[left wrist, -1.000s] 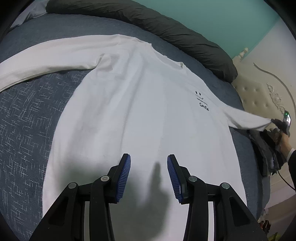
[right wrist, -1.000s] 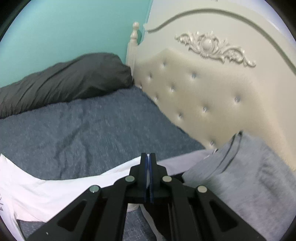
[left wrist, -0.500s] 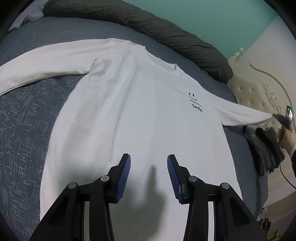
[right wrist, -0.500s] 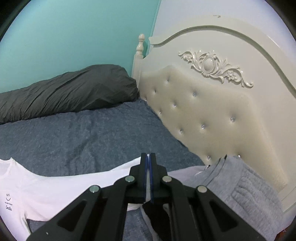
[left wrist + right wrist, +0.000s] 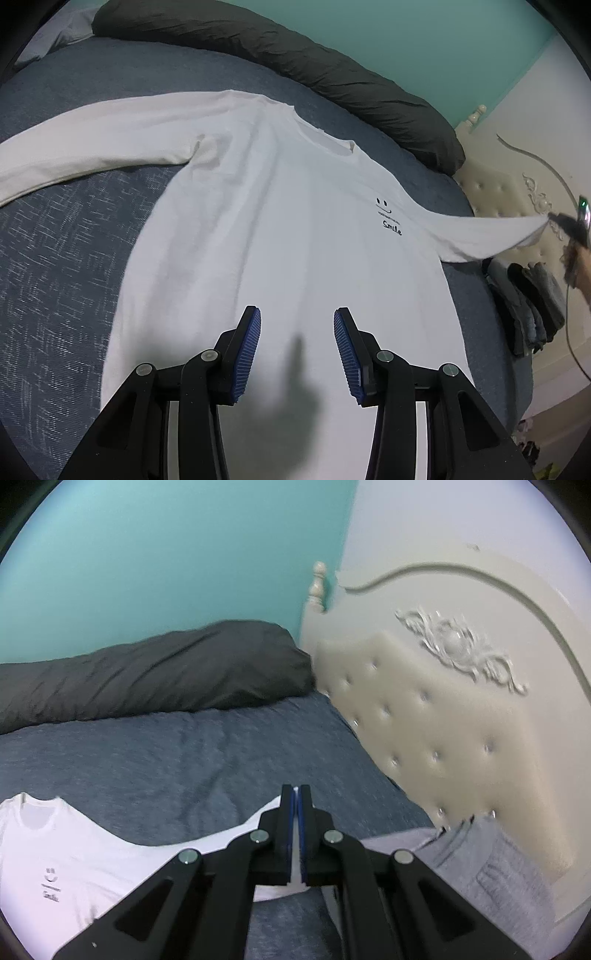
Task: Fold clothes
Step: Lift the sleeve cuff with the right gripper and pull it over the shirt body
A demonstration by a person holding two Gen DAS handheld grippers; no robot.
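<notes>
Now your left gripper (image 5: 297, 347) sits at the bottom middle of its picture. Its blue pads are apart, and nothing is between them. It hangs over the low part of the white shirt (image 5: 280, 229).

That shirt lies flat on the blue bed cover (image 5: 62, 258) and fills the middle of the left picture. One sleeve runs out to the left edge. The other sleeve (image 5: 491, 236) runs out to the right edge.

Your right gripper (image 5: 296, 834) is at the bottom middle of its own picture. Its jaws are squeezed together on the end of that sleeve (image 5: 240, 834), and the cloth lifts off the bed.

Some gray clothes (image 5: 491, 871) lie at the lower right, by the headboard (image 5: 436, 716). A dark pillow (image 5: 147, 672) lies along the green wall.
</notes>
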